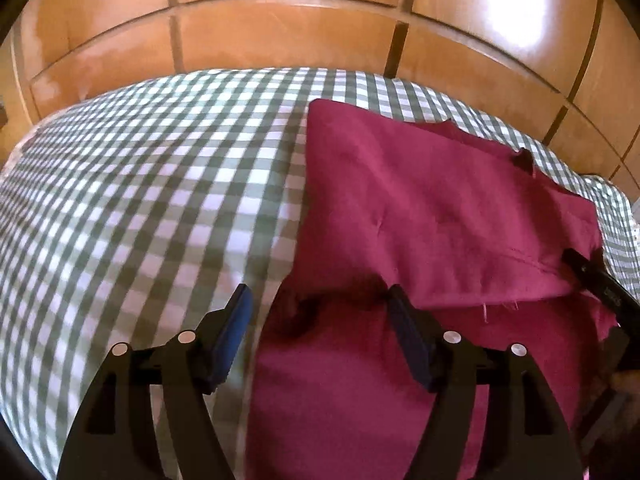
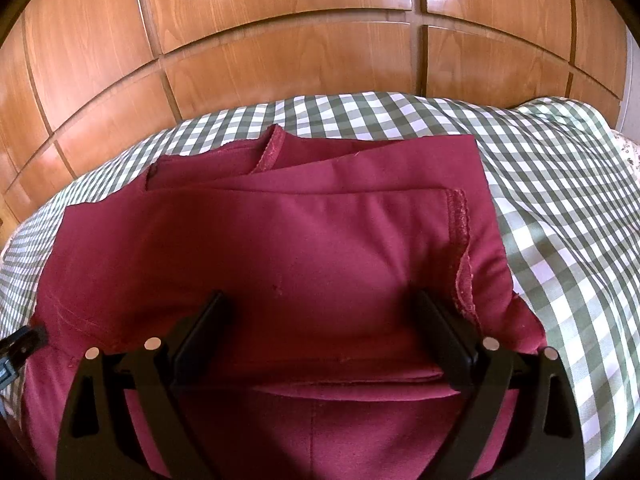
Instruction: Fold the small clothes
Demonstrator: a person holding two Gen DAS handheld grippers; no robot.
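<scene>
Left gripper (image 1: pixel 320 300) jaws apart, empty, over the maroon garment's (image 1: pixel 440 208) left edge, right gripper (image 2: pixel 320 308) spread wide above its folded layers, gingham bedcover (image 1: pixel 140 200) beneath

Both wrist views close, angled down, sharing maroon cloth (image 1: pixel 440 208), wooden panels (image 2: pixel 280 64) behind

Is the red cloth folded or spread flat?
Folded: the red cloth lies in stacked layers, with several edges and a frayed hem showing on top.
</scene>
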